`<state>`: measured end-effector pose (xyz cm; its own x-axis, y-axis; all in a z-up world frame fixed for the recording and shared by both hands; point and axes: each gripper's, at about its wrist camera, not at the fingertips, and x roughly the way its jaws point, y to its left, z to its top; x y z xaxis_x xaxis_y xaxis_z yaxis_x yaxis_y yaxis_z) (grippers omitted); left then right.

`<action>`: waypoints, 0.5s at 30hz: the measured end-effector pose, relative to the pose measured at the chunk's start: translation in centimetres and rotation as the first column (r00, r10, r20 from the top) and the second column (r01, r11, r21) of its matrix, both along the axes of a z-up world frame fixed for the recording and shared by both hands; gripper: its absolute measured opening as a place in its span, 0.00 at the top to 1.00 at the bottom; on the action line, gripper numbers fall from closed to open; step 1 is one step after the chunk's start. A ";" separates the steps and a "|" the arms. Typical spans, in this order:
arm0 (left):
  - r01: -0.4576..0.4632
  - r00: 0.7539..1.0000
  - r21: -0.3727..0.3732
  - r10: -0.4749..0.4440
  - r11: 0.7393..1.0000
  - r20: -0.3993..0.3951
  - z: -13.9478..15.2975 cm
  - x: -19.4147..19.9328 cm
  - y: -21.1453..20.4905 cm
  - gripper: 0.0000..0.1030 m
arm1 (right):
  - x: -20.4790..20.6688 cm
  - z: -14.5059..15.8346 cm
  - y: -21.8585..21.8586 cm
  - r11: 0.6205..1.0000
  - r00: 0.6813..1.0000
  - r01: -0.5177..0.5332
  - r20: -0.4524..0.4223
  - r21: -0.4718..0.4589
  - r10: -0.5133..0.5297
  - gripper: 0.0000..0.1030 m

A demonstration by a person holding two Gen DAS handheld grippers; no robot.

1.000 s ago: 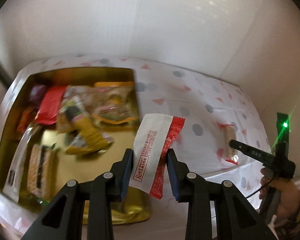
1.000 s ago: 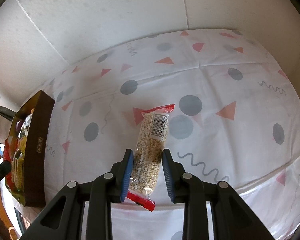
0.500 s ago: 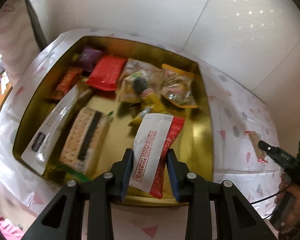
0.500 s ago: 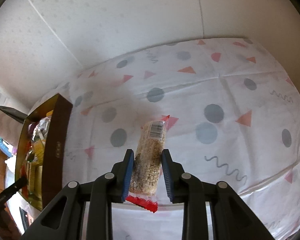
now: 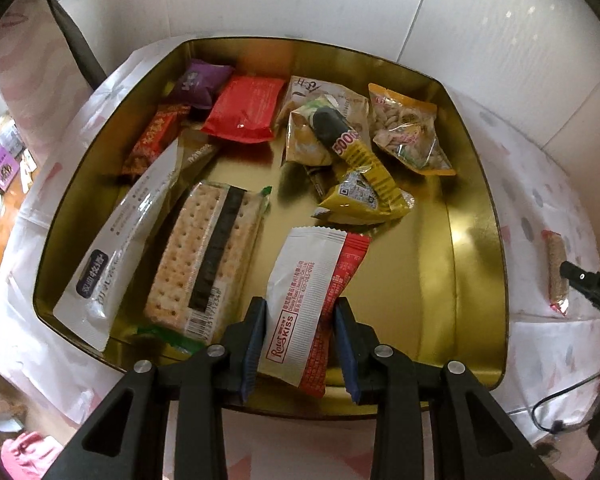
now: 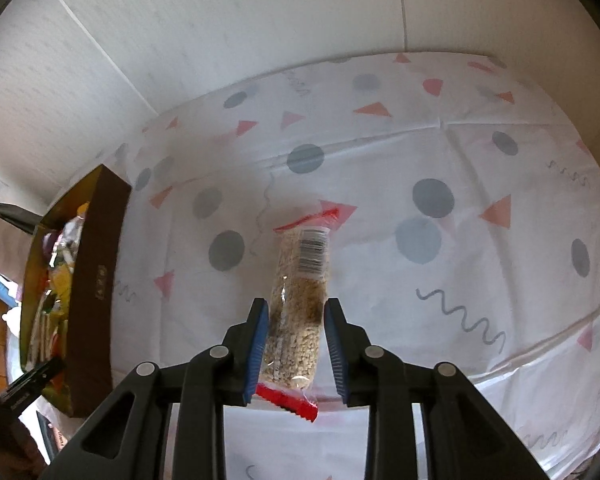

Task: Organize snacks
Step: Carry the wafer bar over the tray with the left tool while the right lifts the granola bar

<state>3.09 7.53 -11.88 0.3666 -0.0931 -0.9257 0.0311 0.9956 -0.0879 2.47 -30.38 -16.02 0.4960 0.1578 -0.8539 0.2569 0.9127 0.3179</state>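
Note:
In the left wrist view my left gripper (image 5: 300, 308) is shut on a white and red sachet (image 5: 300, 280), which hangs over the near part of a gold tin (image 5: 476, 248). Several snacks lie in the tin: a cracker pack (image 5: 208, 256), a long white packet (image 5: 124, 248), a red packet (image 5: 244, 108) and a yellow packet (image 5: 364, 184). In the right wrist view my right gripper (image 6: 296, 308) is shut on a clear oat bar with red ends (image 6: 300, 280), just over the tablecloth. The same oat bar (image 5: 556, 272) shows to the right of the tin, with the right gripper's fingers (image 5: 584, 280) at it.
A white tablecloth (image 6: 460, 160) with grey dots and pink triangles covers the table. White wall panels close the back and sides. The tin's brown outer wall (image 6: 96, 280) stands left of the right gripper. A black cable (image 5: 556, 412) trails at the near right.
My left gripper has carried the sachet leftward and down, from beside the tin to over its near part. The right gripper has stayed on the oat bar.

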 end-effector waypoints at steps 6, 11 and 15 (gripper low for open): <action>0.007 1.000 0.005 -0.007 1.000 0.003 -0.1 0.0 -0.2 0.65 | 0.7 0.4 1.0 0.998 0.999 -0.032 -0.011 -0.059 0.032 0.70; 0.011 1.000 -0.021 -0.010 1.000 0.008 0.5 -0.5 -0.1 0.63 | 1.2 0.2 1.5 0.995 0.999 -0.034 -0.031 -0.090 0.031 0.70; 0.016 1.000 -0.024 -0.015 1.000 0.020 1.5 -1.0 0.0 0.63 | 1.6 0.0 1.6 0.993 0.998 -0.033 -0.048 -0.111 0.028 0.70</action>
<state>2.10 7.56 -10.41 0.3834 -0.1213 -0.9156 0.0487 0.9926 -0.1111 4.08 -28.78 -16.04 0.4517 0.0744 -0.8891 0.2405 0.9495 0.2016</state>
